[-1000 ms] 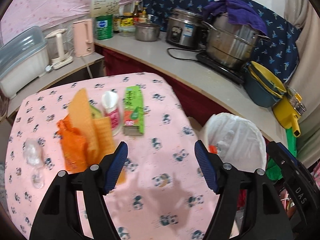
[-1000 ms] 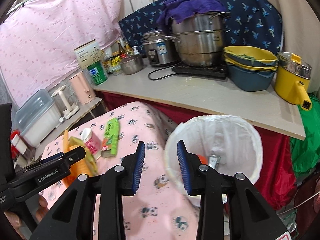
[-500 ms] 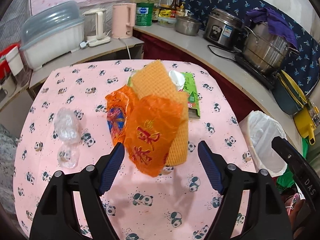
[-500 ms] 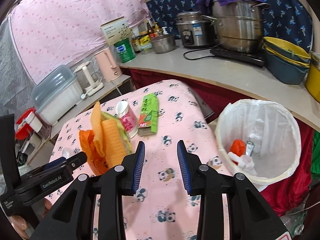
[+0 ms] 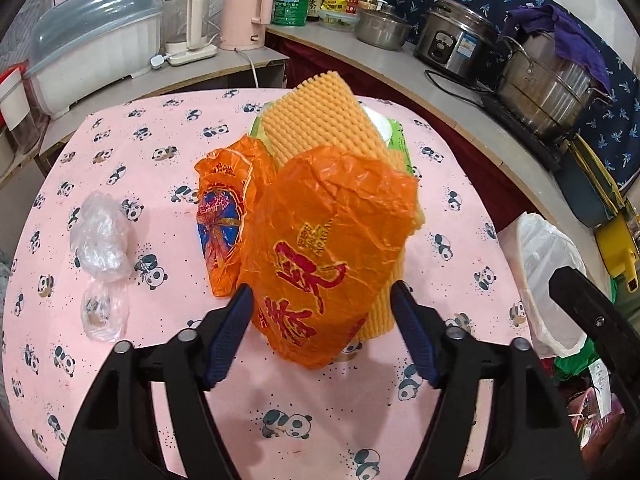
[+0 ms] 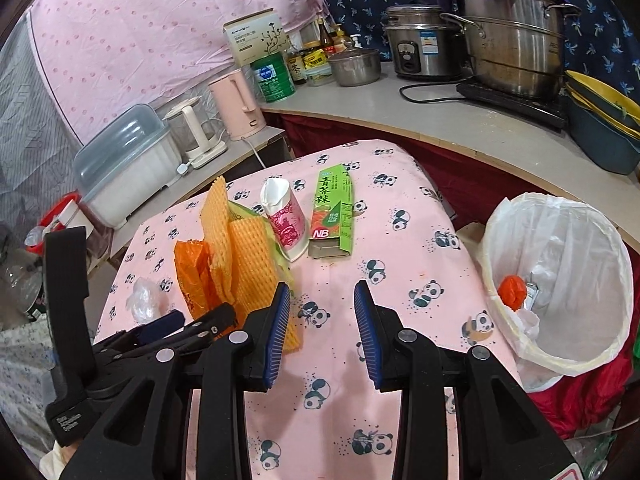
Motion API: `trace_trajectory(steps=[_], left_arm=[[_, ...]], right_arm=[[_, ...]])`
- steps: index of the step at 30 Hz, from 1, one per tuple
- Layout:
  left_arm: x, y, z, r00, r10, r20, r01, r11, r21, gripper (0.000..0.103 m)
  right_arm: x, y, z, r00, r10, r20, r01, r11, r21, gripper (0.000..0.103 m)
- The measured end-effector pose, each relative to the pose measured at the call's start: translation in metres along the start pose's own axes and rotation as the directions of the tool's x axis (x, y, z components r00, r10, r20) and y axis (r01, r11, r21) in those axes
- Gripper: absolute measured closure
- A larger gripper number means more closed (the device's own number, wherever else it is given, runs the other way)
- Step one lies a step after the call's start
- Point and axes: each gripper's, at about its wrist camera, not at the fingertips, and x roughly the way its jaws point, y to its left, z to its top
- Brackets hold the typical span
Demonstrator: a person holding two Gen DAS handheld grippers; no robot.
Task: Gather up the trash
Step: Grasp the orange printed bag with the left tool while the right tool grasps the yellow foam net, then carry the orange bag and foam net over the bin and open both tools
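Observation:
A crumpled orange plastic bag [image 5: 320, 248] lies on the pink panda tablecloth [image 5: 160, 152], against orange foam netting [image 5: 324, 120]. My left gripper [image 5: 322, 334] is open, its jaws either side of the bag's near end. It also shows in the right wrist view [image 6: 192, 276]. Clear plastic wrap [image 5: 102, 240] lies left of the bag. A pink paper cup [image 6: 282, 220] and a green box [image 6: 334, 210] lie further back. My right gripper [image 6: 322, 334] is open and empty above the cloth. The white-lined trash bin [image 6: 560, 280] stands at the right, holding some trash.
The counter [image 6: 460, 128] behind carries steel pots [image 6: 516, 52], a rice cooker [image 6: 420, 48], a pink kettle [image 6: 240, 104] and a plastic container [image 6: 128, 160]. Yellow and blue bowls [image 6: 600, 120] stand far right. The bin also shows in the left wrist view [image 5: 548, 276].
My left gripper has swung left and closed in on the orange bag, which now sits between its open jaws. My right gripper has pulled back from the bin over the table.

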Motion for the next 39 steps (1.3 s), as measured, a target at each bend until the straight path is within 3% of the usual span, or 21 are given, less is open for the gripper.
trace_trajectory(steps=[9,16,23,25,26,27,39], left_arm=[[-0.015,0.02,0.0,1.0,-0.02,-0.012,0.02,1.0,0.004,0.095],[-0.028,0.04,-0.001,1.0,-0.008,-0.005,0.008,1.0,-0.019,0.097],[-0.028,0.052,-0.002,1.0,-0.014,-0.016,0.013,0.999,-0.048,0.097],[-0.03,0.053,-0.001,1.0,-0.015,-0.012,0.014,0.999,-0.051,0.097],[-0.031,0.054,-0.001,1.0,-0.016,-0.009,0.016,0.998,-0.053,0.097],[-0.033,0.054,-0.001,1.0,-0.018,-0.005,0.018,0.998,-0.054,0.097],[-0.083,0.024,0.015,0.992,-0.066,0.104,0.069,0.997,-0.024,0.097]], right_arm=[[0.022,0.03,0.008,0.998,0.065,-0.026,-0.066,0.998,-0.025,0.07],[0.046,0.06,0.009,0.992,0.114,-0.061,-0.117,0.992,-0.045,0.07],[0.074,0.076,0.007,0.989,0.107,-0.1,-0.114,0.991,-0.07,0.071],[0.08,0.076,0.006,0.989,0.1,-0.11,-0.108,0.991,-0.074,0.082],[0.08,0.076,0.007,0.988,0.101,-0.113,-0.11,0.991,-0.073,0.093],[0.079,0.076,0.007,0.988,0.108,-0.112,-0.116,0.991,-0.069,0.093],[-0.008,0.059,0.046,0.988,0.123,0.096,-0.117,0.991,-0.065,0.093]])
